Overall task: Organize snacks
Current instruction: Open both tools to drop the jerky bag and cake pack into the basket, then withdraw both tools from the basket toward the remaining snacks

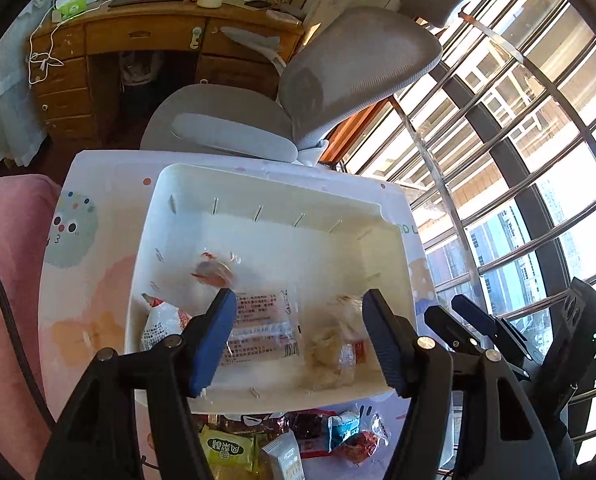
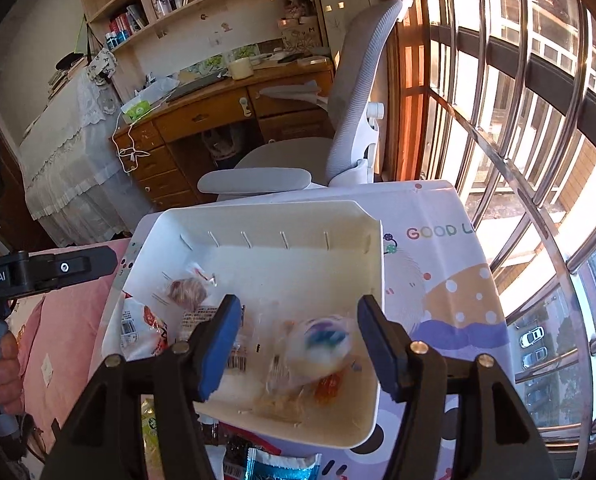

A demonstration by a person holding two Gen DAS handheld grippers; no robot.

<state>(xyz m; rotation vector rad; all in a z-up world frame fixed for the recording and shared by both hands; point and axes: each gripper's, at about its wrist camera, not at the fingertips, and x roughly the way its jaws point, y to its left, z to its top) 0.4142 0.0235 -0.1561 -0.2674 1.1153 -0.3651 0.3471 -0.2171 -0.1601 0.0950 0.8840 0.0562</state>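
Observation:
A white plastic bin (image 1: pixel 257 184) (image 2: pixel 265 216) sits on a small table with a cartoon cloth. Several wrapped snacks lie inside: a clear printed packet (image 1: pixel 265 328), a red-and-white packet (image 1: pixel 161 320) (image 2: pixel 141 328), a small brown sweet (image 1: pixel 211 272) (image 2: pixel 185 292). My left gripper (image 1: pixel 298 336) is open and empty above the bin's near half. My right gripper (image 2: pixel 298 344) is open; a blurred white, blue and purple snack (image 2: pixel 322 340) shows between its fingers over the bin. More snacks lie in front of the bin (image 1: pixel 281 444) (image 2: pixel 281 464).
A grey office chair (image 1: pixel 330 80) (image 2: pixel 338 112) stands behind the table. A wooden desk (image 1: pixel 137 36) (image 2: pixel 225 112) is further back. A barred window (image 1: pixel 518 160) (image 2: pixel 518 120) is to the right. Pink bedding (image 1: pixel 9 280) (image 2: pixel 65 340) lies left.

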